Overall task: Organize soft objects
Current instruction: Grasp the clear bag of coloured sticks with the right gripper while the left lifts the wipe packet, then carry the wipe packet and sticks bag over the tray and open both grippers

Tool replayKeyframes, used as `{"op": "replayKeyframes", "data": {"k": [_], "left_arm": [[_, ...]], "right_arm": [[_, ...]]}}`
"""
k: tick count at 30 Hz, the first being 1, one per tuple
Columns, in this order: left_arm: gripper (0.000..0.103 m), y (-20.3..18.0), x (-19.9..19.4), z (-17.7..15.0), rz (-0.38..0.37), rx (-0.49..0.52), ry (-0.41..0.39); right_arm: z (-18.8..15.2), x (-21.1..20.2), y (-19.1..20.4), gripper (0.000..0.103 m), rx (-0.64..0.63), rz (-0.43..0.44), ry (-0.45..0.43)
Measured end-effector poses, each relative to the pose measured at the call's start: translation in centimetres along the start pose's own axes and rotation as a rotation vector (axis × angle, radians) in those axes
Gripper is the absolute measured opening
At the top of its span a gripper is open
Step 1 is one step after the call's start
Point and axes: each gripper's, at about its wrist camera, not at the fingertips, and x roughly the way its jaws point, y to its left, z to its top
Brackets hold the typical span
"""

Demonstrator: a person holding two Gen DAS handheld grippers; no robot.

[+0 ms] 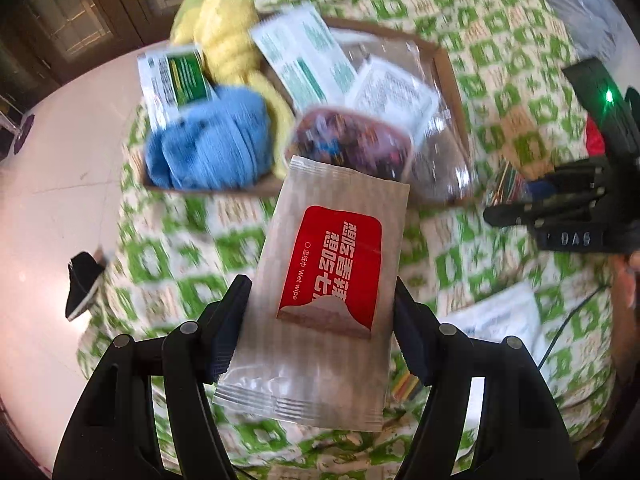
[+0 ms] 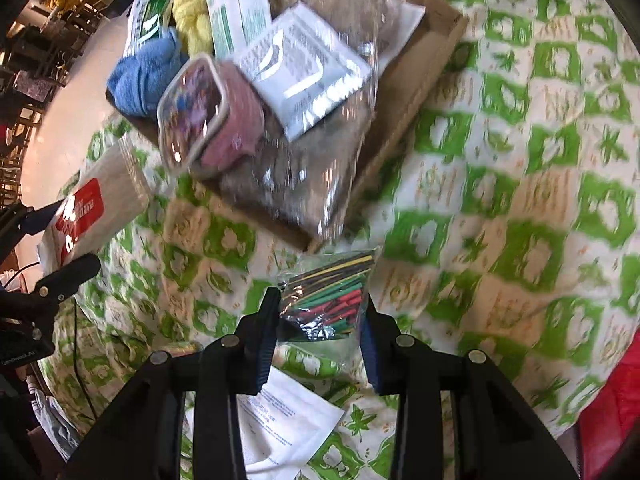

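My left gripper is shut on a grey wet-wipe packet with a red label and holds it above the green-and-white cloth, just short of the cardboard box. The packet also shows in the right wrist view. My right gripper is shut on a clear bag of coloured tubes, near the box's front corner. The box holds a blue cloth, a yellow cloth, wipe sachets and a plastic tub.
A green-and-white patterned cloth covers the surface. A white paper sheet lies under my right gripper. A red fabric item sits at the right edge. A pale floor lies left of the cloth.
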Motion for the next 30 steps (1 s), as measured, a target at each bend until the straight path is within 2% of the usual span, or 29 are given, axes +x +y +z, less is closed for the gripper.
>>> {"op": "replayKeyframes", "data": {"k": [7,13,24,30], "left_arm": [[0.068,1.5,-0.5,4.6,-0.001,-0.061,-0.026],[0.068,3.2,0.1,8.3,-0.003,-0.107,-0.035],[0.068,4.4,3.1,12.2,0.036,-0.116,-0.021],[0.068,4.6,3.7,13.6,0.051,-0.117,-0.031]], "right_arm": [[4.1,-2.1,-0.2,0.037,0.017,0.011,-0.027],[5.7,-2.7,-1.2,0.037,0.033,0.022,-0.035],[8.5,-0.7,-1.0,0.037,0.053,0.019,-0.008],[9.1,-0.2,-0.8,0.037,0.070,0.027,-0.026]]}}
